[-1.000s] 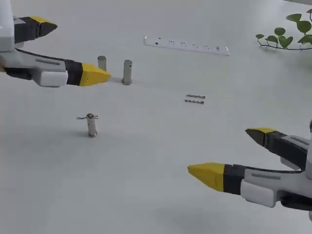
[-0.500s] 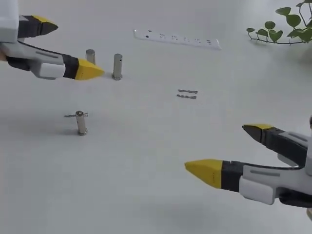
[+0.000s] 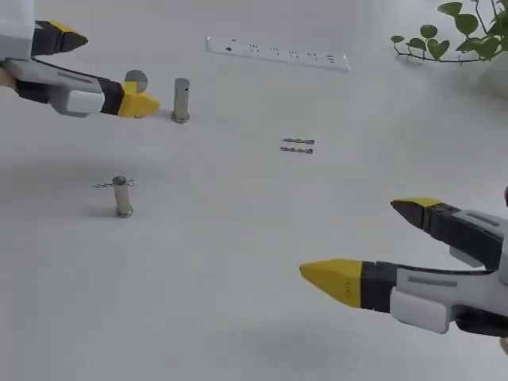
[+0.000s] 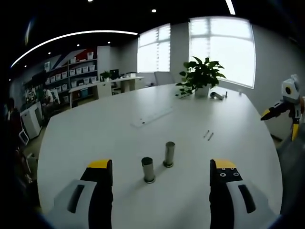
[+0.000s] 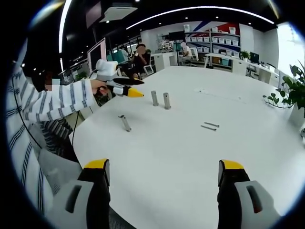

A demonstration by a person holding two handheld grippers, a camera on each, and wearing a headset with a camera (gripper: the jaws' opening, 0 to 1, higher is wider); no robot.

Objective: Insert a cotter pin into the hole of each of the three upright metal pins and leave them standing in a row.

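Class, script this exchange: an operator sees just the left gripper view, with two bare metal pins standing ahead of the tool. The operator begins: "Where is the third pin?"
Observer: The third pin stands upright by itself, closer to the head camera than the two bare pins.
Operator: Does it have a cotter pin yet?
Observer: Yes, a cotter pin passes through its top.
Operator: Is the right tool carrying another one?
Observer: No, the right tool is open and holds nothing.
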